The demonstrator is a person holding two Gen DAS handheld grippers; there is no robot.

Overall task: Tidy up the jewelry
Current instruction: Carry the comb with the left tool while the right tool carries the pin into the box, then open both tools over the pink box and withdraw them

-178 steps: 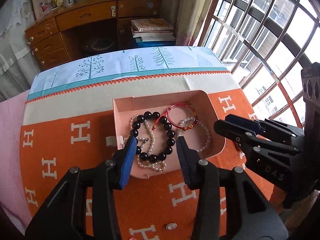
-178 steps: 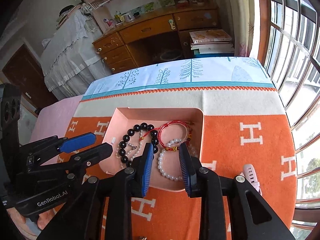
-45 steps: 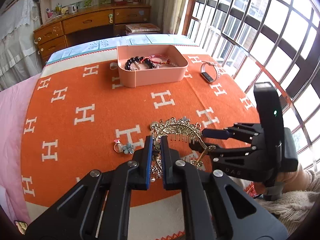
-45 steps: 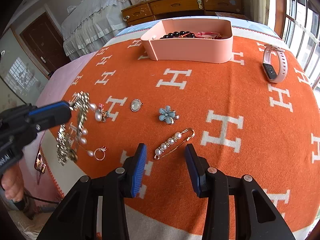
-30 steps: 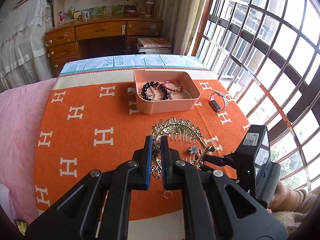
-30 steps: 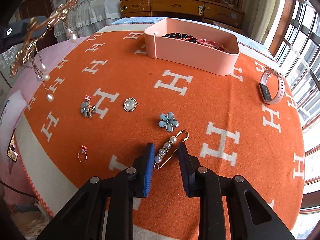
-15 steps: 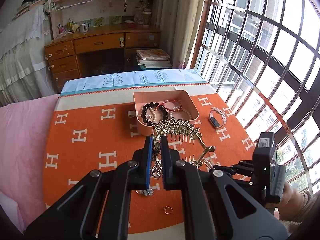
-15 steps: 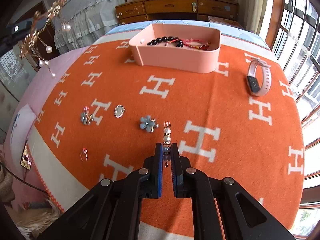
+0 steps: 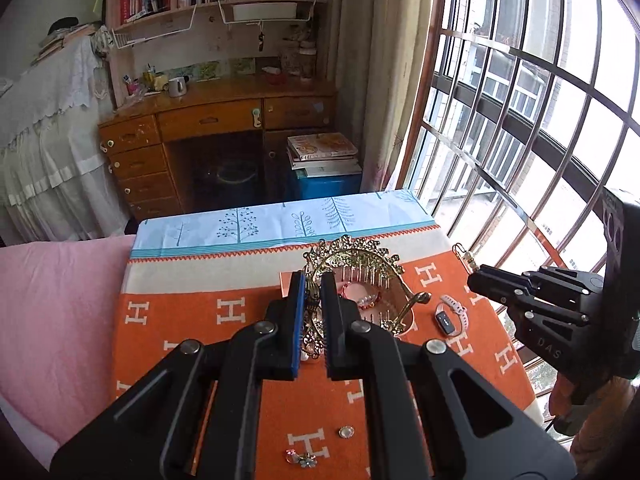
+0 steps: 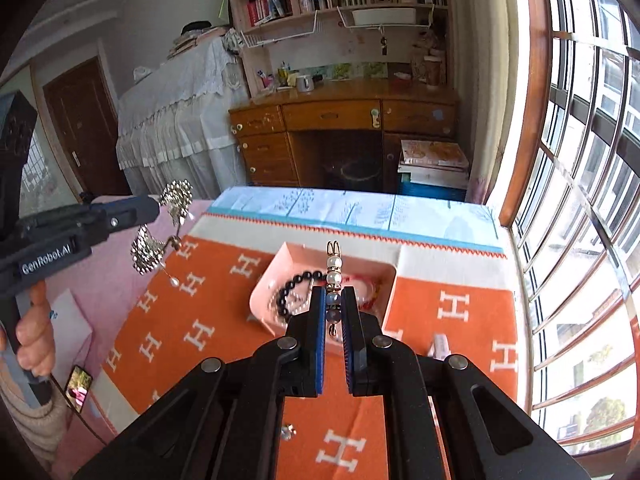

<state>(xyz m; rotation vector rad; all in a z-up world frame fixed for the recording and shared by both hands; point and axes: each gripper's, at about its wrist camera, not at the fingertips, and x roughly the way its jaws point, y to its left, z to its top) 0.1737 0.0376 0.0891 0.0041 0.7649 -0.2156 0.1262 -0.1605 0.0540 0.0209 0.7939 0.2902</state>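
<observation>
Left wrist view: our left gripper (image 9: pixel 313 300) clamps the gold hair comb (image 9: pixel 352 258), which hides most of the pink tray (image 9: pixel 286 282) behind it at 12 o'clock; "DAS" reads on the right gripper (image 9: pixel 472 276) at 3 o'clock.
Right wrist view: our right gripper (image 10: pixel 333 308) pinches the pearl pin (image 10: pixel 333 276) over the tray (image 10: pixel 280 268); the beads inside blur; "GenRobot.AI" reads at 9 o'clock.

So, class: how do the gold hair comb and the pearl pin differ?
The gold hair comb is a wide ornate arc with teeth; the pearl pin is a slim straight bar of beads. The left gripper holds the comb, the right gripper the pin. Both are lifted off the cloth.
</observation>
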